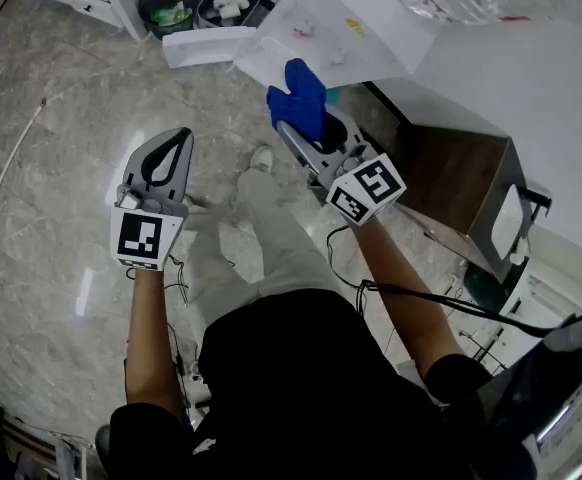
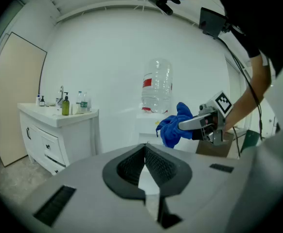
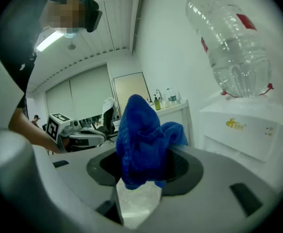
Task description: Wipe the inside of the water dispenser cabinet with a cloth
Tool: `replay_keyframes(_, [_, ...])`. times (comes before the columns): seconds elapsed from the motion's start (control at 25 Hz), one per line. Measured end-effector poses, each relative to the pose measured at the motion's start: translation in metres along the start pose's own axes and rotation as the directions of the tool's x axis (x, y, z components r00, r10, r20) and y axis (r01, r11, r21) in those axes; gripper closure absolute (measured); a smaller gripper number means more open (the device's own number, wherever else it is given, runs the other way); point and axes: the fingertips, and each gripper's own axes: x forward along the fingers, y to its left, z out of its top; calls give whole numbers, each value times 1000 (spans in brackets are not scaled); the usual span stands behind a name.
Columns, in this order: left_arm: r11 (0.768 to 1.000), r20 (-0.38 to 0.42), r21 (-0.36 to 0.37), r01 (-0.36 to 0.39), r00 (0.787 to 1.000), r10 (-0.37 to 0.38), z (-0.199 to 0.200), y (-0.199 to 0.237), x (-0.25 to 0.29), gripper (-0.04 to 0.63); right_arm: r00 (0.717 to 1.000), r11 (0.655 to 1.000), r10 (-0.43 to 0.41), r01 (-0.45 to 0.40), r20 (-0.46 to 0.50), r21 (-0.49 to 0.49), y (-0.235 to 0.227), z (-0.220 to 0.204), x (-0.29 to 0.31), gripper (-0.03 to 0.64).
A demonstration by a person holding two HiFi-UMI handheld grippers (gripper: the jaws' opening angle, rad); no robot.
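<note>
The right gripper (image 3: pixel 142 171) is clamped on a bunched blue terry cloth (image 3: pixel 140 135), held in the air near the white water dispenser's (image 3: pixel 243 127) front; the left gripper (image 2: pixel 144 165) is closed and empty. The cloth looks soft, light and floppy; a thick bunched fold should hold best.

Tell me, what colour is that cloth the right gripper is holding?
The cloth is bright blue, clearest in the right gripper view.
</note>
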Motion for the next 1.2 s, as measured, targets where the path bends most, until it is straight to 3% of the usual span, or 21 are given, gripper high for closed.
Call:
replay_keyframes(0.12, [1000, -17, 5, -15, 1000, 15, -32, 25, 11, 588, 1000, 1000, -14, 14, -8, -21, -13, -35, 37, 434])
replay_keyframes(0.2, [997, -48, 75, -25, 998, 29, -60, 44, 25, 588, 1000, 1000, -10, 10, -2, -26, -28, -59, 68, 434])
replay_keyframes(0.32, [987, -18, 156, -45, 999, 48, -108, 57, 47, 588, 1000, 999, -6, 6, 1, -43, -50, -105, 109, 434])
replay_keyframes(0.44, [997, -14, 35, -70, 997, 71, -177, 65, 57, 588, 1000, 998, 0, 0, -6, -61, -64, -167, 144, 434])
replay_keyframes(0.52, [998, -26, 7, -66, 997, 66, -224, 75, 77, 588, 1000, 996, 2, -3, -16, -84, -83, -212, 170, 434])
replay_keyframes(0.64, [998, -29, 65, -19, 999, 20, -279, 85, 116, 588, 999, 994, -37, 35, -17, -108, -117, -280, 202, 434])
replay_keyframes(0.84, [977, 6, 210, 40, 999, -42, -323, 110, 172, 588, 987, 982, -163, 162, -4, -101, -191, -384, 256, 434])
replay_keyframes(0.96, [968, 35, 244, 53, 997, -63, -348, 121, 197, 588, 967, 966, -257, 256, -3, -27, -242, -438, 281, 434])
replay_keyframes(1.04, [939, 43, 333, 92, 993, -112, -365, 122, 212, 588, 941, 940, -339, 339, -10, 43, -282, -477, 287, 434])
replay_keyframes(1.12, [898, 50, 418, 137, 984, -173, -377, 120, 234, 588, 899, 898, -437, 438, -31, 47, -333, -509, 290, 433])
replay_keyframes(1.16, [885, 53, 439, 152, 979, -195, -382, 120, 244, 588, 874, 874, -485, 486, -44, 26, -358, -521, 291, 433])
replay_keyframes(1.2, [887, 65, 434, 158, 976, -206, -386, 120, 251, 588, 848, 849, -528, 529, -53, 6, -379, -529, 292, 434])
